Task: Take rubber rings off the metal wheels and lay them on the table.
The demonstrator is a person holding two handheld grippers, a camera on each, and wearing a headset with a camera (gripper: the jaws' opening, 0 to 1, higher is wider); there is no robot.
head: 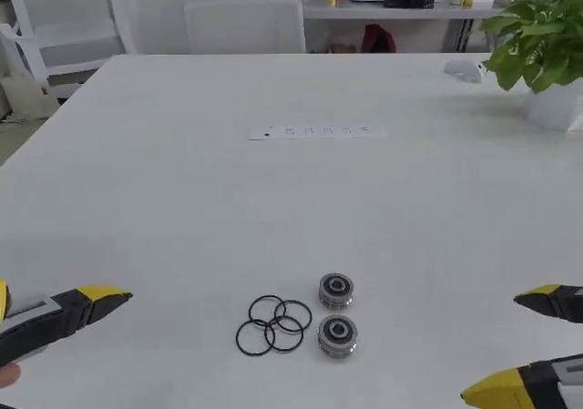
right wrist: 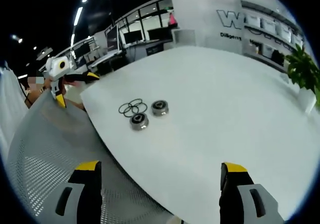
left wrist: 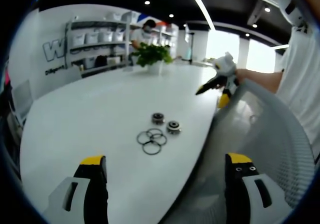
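Two metal wheels point(head: 336, 289) point(head: 338, 333) lie side by side near the table's front edge, with no ring visible on them. Just left of them, several thin black rubber rings point(head: 273, 324) lie overlapping on the white table point(head: 291, 199). My left gripper point(head: 91, 304) hovers at the lower left, well clear of the rings. My right gripper point(head: 510, 345) is at the lower right, jaws spread. The left gripper view has the wheels point(left wrist: 166, 123) and rings point(left wrist: 151, 138) far beyond its open jaws point(left wrist: 166, 159). The right gripper point(right wrist: 160, 166) is also open and holds nothing, with the wheels point(right wrist: 149, 114) and rings point(right wrist: 132, 107) ahead.
A potted plant point(head: 537, 35) stands at the far right corner, a small white object point(head: 465, 70) beside it. A power socket strip point(head: 317, 131) sits in the table's middle. White chairs point(head: 241, 22) stand behind. A mesh chair back point(left wrist: 260, 134) is near the grippers.
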